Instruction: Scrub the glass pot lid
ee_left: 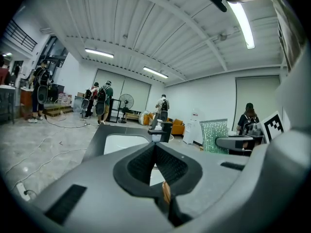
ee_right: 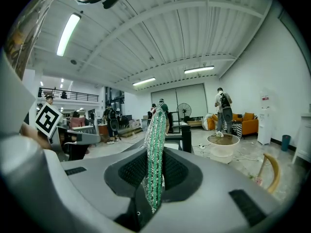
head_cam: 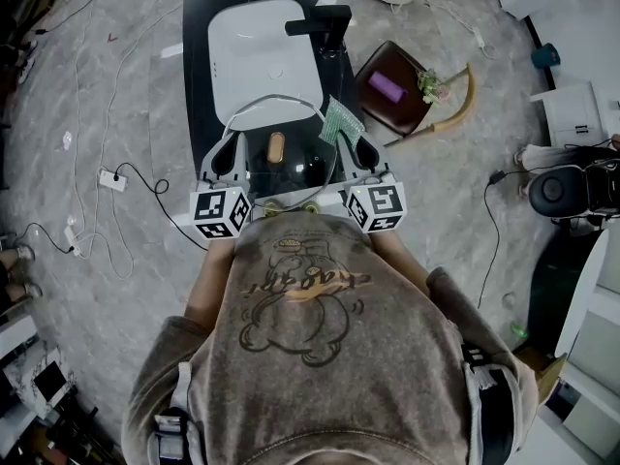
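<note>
Left tool: its jaws are pressing together on a thin edge at the 9 o'clock side of the glass pot lid; I am judging that edge to be the rim.
Lid: it is standing on edge over the dark bench, with its wooden knob facing up and the white sink lying at 12 o'clock beyond it.
Scrub pad: this green, glittery piece is hanging at the lid's 2 o'clock, near the rim; whether it is touching is unclear.
Right tool: it is clamping the pad at the lid's 3 o'clock.
Done: lid and pad are both being gripped.
Left: no suds or water are showing, so the scrubbing itself is probably remaining.
</note>
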Action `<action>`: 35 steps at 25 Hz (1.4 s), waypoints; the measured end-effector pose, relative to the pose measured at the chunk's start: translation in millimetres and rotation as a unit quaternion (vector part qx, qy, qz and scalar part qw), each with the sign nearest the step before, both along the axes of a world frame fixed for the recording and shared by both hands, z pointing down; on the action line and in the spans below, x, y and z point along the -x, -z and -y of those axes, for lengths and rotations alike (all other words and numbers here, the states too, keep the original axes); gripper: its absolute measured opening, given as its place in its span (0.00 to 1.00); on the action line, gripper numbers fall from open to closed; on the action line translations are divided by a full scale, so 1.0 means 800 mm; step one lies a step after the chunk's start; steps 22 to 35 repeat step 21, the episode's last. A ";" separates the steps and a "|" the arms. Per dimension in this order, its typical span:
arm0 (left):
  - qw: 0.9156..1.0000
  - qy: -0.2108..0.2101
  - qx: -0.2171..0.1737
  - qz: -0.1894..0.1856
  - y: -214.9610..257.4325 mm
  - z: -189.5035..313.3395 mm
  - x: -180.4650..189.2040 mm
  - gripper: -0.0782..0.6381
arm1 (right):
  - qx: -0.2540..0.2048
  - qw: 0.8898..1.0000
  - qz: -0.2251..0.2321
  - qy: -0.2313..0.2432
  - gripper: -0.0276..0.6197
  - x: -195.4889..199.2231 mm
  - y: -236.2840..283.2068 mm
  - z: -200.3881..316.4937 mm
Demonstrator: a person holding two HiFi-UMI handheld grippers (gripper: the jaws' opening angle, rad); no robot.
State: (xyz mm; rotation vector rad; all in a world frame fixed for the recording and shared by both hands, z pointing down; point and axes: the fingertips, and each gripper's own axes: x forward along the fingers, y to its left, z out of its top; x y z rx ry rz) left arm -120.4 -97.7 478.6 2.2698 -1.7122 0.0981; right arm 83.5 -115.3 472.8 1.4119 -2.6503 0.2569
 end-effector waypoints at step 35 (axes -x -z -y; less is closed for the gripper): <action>1.000 0.003 0.006 -0.007 0.002 -0.002 0.000 0.12 | 0.000 1.000 0.000 -0.001 0.17 0.000 0.001 0.001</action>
